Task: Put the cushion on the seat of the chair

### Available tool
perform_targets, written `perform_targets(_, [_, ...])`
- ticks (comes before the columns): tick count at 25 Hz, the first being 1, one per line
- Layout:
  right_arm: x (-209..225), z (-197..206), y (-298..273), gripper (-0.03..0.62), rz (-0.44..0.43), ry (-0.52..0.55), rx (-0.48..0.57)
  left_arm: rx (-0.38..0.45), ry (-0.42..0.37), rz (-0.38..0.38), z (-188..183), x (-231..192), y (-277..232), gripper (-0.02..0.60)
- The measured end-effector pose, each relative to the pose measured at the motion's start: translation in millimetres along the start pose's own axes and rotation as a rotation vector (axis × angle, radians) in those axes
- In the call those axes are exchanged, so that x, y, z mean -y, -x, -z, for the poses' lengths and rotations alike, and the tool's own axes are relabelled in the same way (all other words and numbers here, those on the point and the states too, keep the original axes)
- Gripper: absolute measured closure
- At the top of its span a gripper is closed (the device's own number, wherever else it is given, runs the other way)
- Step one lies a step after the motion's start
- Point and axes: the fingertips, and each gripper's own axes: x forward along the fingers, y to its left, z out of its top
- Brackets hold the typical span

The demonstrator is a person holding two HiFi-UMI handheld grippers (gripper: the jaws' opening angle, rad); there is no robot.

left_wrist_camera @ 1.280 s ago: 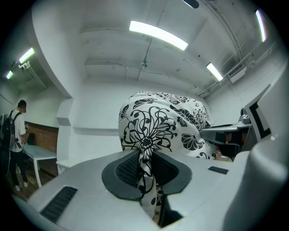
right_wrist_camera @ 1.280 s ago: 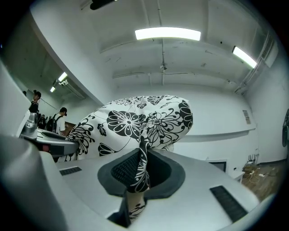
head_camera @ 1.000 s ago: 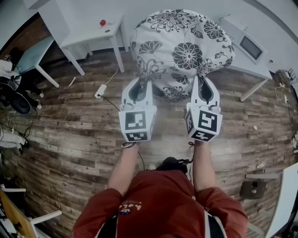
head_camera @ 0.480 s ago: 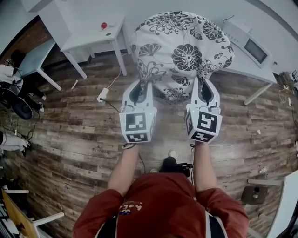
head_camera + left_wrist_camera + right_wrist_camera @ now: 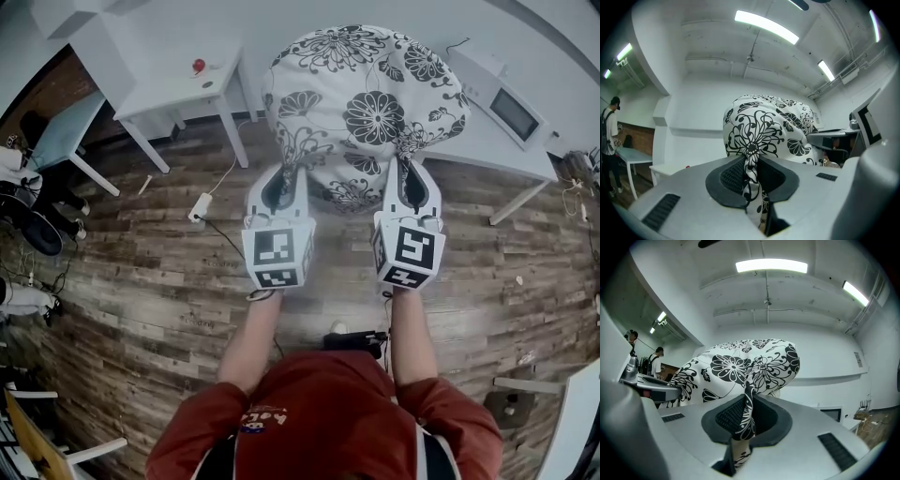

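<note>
Head view: a flowered cushion [image 5: 366, 103] hangs in the air, pinched by both grippers, with no chair seat under it.

The left gripper [image 5: 279, 186] and the right gripper [image 5: 410, 183] each have their jaws closed hard on a fold of the cushion's near edge, and each gripper view shows the printed cloth squeezed thin between the dark pads. The cushion is held out ahead of the person, clear of the wood floor [image 5: 141, 281] and just beside a white table [image 5: 178, 84]. I cannot make out the chair anywhere near it. As I judge it, the cushion is firmly in hand but not yet placed. It has yet to be carried to the chair, laid flat on the seat and let go by both grippers.
</note>
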Motion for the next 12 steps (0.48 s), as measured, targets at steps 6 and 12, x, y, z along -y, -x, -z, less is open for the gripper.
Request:
perform_targets(6, [3.0,2.6,-3.4,0.545,-0.008,0.0,0.028,0.03,0.003,-0.016,3.1,2.0,-2.8,0.518])
perform_targets(12, [4.2,3.6,-8.5,0.545,-0.019,0.016,0.04,0.054,0.016,-0.024,4.6,2.3,-8.7,0.518])
